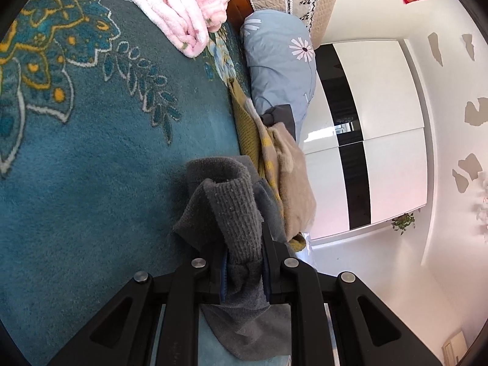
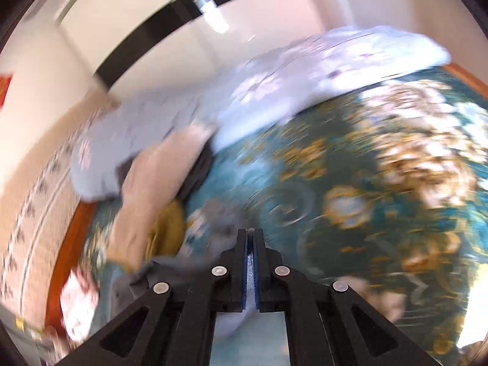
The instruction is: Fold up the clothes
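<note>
1. Our left hand-held gripper (image 1: 244, 244) is closed narrowly on a dark grey ribbed knit garment (image 1: 235, 213). The cloth is bunched between the pads at the lower centre of the left wrist view and rises straight ahead of the fingers, its open cuff-like end topmost.

2. The garment's long axis runs along the line of the fingers. A loose tail hangs below the jaws toward the bottom of the frame.

3. Our right hand-held gripper (image 2: 250, 238) has its jaws pressed fully together. We cannot tell whether the pale sliver between the blue pads is cloth. The right wrist view is heavily blurred.

4. In that blurred view a grey mass that may be the same garment lies just to the lower left of the right fingertips, so we judge the left gripper to be the one in charge of it.

5. The teal patterned plush bed cover (image 1: 91, 158) offers wide bare room at the left of the left wrist view, the likeliest place to lay the garment flat.

6. To the right of the garment, a heap of mustard and beige clothes (image 1: 283, 170) sits against a light blue daisy-print pillow (image 1: 280, 64), crowding that side.

7. A folded pink fleece blanket (image 1: 180, 3) lies at the upper left, well apart.
</note>
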### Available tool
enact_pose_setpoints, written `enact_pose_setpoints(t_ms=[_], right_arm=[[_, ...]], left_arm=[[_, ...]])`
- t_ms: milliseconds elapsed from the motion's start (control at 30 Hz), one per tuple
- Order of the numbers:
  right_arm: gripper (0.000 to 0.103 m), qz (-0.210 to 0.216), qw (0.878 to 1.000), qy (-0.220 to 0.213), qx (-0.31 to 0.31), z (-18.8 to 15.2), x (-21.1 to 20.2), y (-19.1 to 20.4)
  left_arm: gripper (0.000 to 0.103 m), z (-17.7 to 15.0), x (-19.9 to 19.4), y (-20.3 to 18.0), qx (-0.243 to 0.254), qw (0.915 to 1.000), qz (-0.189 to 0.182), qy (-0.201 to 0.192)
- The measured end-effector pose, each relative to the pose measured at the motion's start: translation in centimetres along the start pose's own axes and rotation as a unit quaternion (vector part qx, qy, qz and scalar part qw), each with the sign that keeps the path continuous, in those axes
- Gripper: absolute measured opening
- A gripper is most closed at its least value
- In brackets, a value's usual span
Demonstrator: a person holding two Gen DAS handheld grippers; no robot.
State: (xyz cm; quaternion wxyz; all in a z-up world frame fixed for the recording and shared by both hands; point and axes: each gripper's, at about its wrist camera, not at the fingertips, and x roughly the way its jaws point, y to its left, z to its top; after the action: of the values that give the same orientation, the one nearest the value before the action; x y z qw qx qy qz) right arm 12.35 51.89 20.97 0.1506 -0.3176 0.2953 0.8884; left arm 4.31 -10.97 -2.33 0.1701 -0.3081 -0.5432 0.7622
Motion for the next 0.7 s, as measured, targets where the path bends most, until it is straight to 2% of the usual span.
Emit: enact_pose_setpoints(t_ms=[133,233,333,500,633,700], right_arm=[[0.003,-0.012,0.997,-0.075,0.029,1.0,-5.4,-3.6],[0.003,-0.031,0.998,-0.059,0.023,1.3,-5.7,-5.2],[0.003,-0.041,0.998,-0.017,0.039,0.6,-2.1,-5.9],[0.004,-0.079,0.996,0.025,0.034,-0.4,4.8,-5.3],[0.003,-0.122,0.992,-0.004,0.034,0.8,7.0,-4.8],[0.004,-0.129,0.991,0.011,0.042,1.3,8.2,-5.4]], left_arm=[[0.016,-0.1,0.2,-0.1,0.002,1.0000,-0.003,0.005],[0.016,-0.3,0.2,-0.5,0.012,0.9999,0.002,0.006],[0.016,-0.6,0.3,-0.8,0.023,0.9997,0.010,0.006],[0.016,-0.9,0.0,-1.6,0.054,0.9981,0.027,-0.007],[0.016,-0.7,-0.1,-1.6,0.057,0.9978,0.029,-0.017],[0.015,-0.6,-0.1,-1.5,0.054,0.9980,0.027,-0.016]])
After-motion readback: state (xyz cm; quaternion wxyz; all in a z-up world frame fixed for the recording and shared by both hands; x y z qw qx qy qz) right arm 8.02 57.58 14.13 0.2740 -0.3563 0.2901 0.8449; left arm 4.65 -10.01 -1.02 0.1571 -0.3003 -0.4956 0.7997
